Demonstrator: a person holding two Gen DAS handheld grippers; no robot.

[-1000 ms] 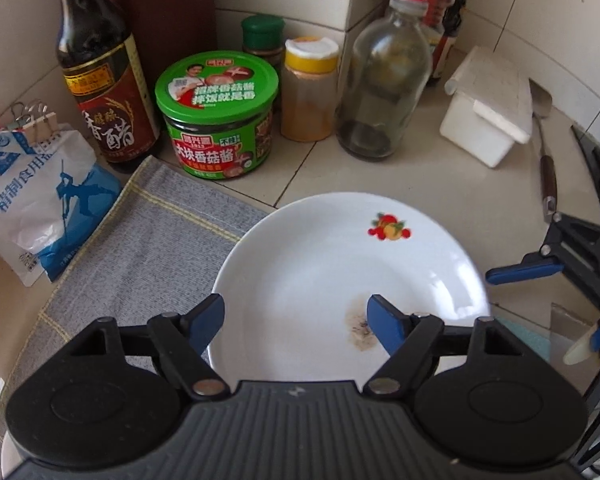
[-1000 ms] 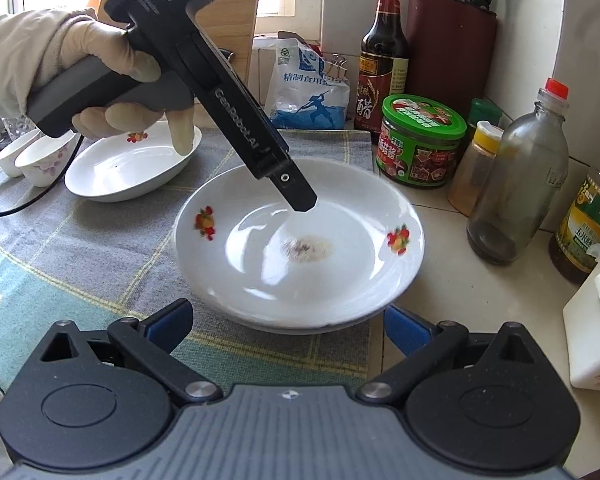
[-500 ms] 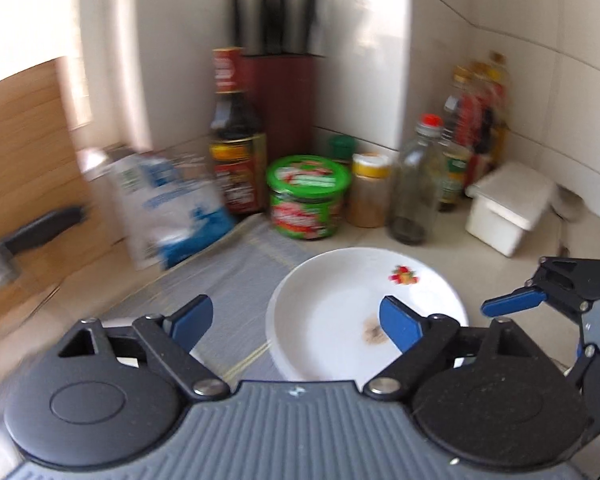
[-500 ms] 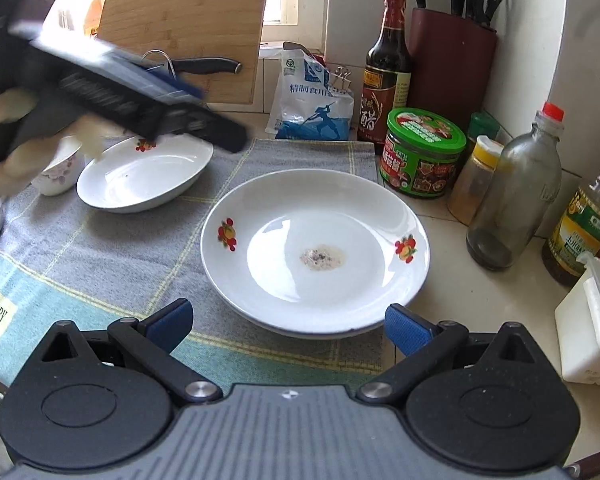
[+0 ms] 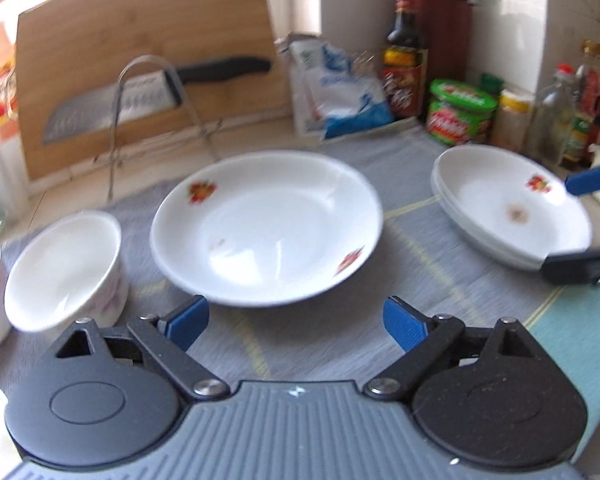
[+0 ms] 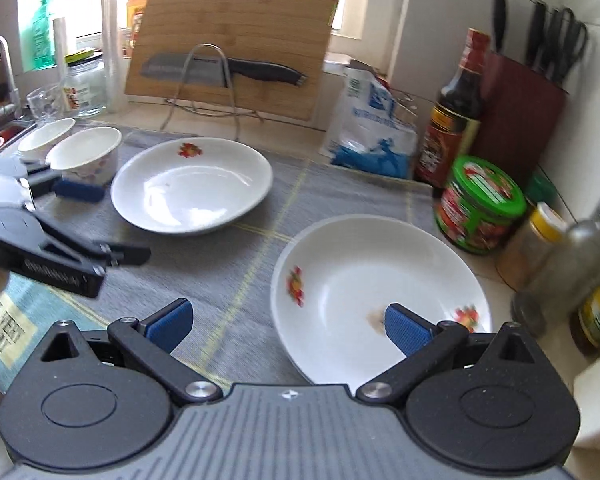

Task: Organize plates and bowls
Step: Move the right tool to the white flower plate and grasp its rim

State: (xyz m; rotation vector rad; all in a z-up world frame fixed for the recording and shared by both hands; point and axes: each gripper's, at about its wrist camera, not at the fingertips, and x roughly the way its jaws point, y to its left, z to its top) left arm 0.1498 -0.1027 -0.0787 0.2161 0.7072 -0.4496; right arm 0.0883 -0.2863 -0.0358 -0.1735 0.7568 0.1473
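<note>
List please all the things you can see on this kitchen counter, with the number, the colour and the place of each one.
plates: at least two, white with red flowers; one at mid-cloth, one nearer the jars
small bowls: two, white, left end of the cloth
cloth: one, grey with yellow lines, under the dishes
cutting board: one, wooden, leaning at the back
knife: one, black handle, on a wire rack before the board
salt bag: one, white and blue, at the back
dark sauce bottle: one, by the knife block
green-lidded jar: one, right of the cloth
left gripper: black with blue pads, jaws opening, nothing between them, before the middle plate
right gripper: black with blue pads, open, over the nearer plate
</note>
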